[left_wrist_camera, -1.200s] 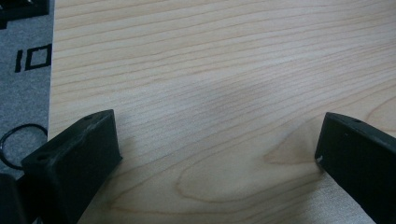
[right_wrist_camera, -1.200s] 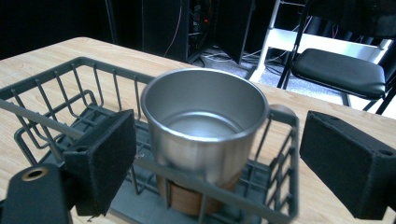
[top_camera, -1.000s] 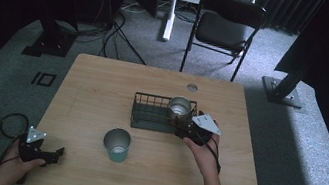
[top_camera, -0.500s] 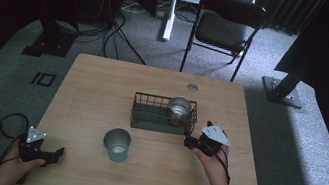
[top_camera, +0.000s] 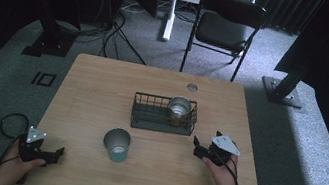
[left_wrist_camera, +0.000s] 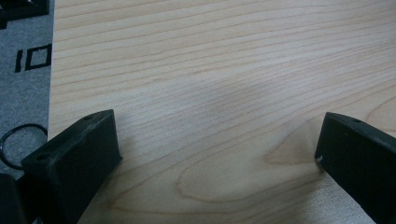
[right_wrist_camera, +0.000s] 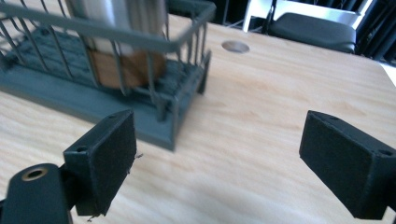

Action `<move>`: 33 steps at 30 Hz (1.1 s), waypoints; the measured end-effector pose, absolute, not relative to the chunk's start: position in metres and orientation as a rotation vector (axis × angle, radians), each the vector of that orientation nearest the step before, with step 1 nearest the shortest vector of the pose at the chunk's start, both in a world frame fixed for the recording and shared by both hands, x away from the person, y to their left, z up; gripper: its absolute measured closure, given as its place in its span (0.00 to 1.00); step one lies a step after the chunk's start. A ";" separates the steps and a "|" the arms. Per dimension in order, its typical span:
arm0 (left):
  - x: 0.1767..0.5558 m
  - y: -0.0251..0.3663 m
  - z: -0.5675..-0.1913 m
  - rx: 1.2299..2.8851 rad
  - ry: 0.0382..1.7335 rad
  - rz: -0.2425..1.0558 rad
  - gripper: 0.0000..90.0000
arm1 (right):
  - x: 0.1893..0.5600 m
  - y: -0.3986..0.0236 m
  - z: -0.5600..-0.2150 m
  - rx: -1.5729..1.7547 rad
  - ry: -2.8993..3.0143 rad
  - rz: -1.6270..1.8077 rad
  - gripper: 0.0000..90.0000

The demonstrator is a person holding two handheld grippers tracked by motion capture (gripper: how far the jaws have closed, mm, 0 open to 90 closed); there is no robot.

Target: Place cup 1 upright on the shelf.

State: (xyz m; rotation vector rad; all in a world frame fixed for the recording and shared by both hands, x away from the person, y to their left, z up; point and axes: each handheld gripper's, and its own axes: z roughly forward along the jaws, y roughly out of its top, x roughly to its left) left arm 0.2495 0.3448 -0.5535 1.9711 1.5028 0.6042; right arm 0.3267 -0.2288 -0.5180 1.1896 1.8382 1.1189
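Cups are what you are sorting into the wire basket [top_camera: 148, 115], and one metal cup [top_camera: 179, 109] already stands upright in its right-hand end, near the table's centre. That half looks done. A second cup [top_camera: 116, 144], the teal one, stands on the bare table [top_camera: 104, 77] at about 7 o'clock from the basket, well apart from it, and nothing holds it. The basket's left part looks free for it.

Your right gripper [top_camera: 201, 147] sits at about 4 o'clock from the basket, close to its corner, with its jaws spread wide and nothing between them; in the right gripper view the basket's corner [right_wrist_camera: 187, 93] and the cup's base [right_wrist_camera: 126, 65] lie just ahead at 11 o'clock.

Your left gripper [top_camera: 53, 152] rests at the table's near-left corner, at 9 o'clock from the teal cup and apart from it, jaws also wide and empty over plain wood [left_wrist_camera: 210, 93].

What I judge is left: take the teal cup and set it in the basket.
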 end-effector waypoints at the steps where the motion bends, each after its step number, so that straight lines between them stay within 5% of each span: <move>1: 0.250 0.345 -0.554 1.970 1.502 0.605 0.00 | 0.325 -0.231 -0.520 1.196 1.838 1.111 0.12; 33: 0.250 0.345 -0.554 1.969 1.504 0.604 0.00 | 0.282 -0.308 -0.548 1.363 2.015 0.952 0.13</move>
